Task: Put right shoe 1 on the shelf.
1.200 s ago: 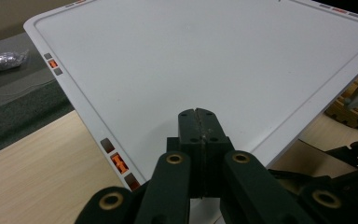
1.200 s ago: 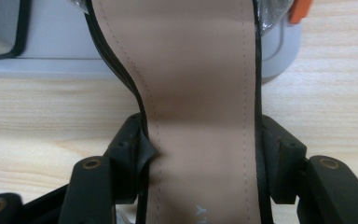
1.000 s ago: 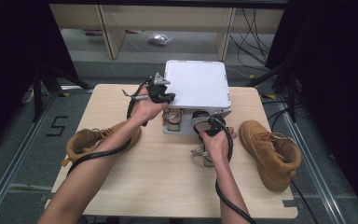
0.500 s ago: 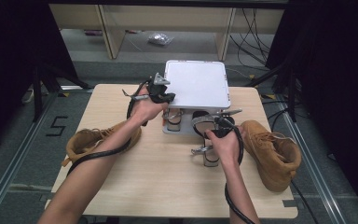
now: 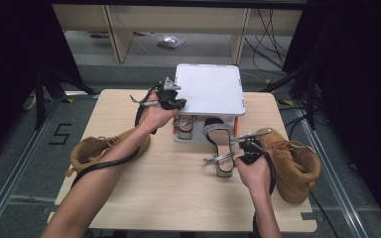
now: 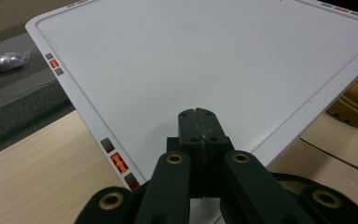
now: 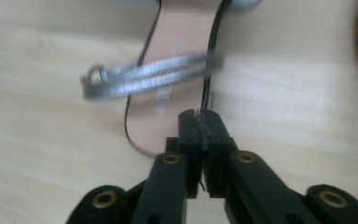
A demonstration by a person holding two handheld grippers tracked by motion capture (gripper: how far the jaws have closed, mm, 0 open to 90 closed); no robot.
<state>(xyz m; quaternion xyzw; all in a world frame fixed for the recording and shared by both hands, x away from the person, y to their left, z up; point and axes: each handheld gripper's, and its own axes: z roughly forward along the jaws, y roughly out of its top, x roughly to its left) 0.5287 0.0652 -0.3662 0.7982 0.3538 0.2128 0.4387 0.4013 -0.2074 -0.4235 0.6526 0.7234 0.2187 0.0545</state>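
Your right gripper [image 7: 200,116] has just closed its jaws — they pinch the thin black strap [image 7: 210,100] of the sandal [image 5: 221,148], which lies on the desk [image 5: 178,188] in front of the white rack [image 5: 208,89]. Your left gripper [image 6: 198,114] holds its jaws together, empty, over the rack's top panel — a boot [image 5: 295,163] sits just right of the sandal.

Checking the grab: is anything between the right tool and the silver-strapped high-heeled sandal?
Nothing visible. The right tool, its jaws just closed, already pinches the thin black strap of the silver-strapped high-heeled sandal on the wooden table.
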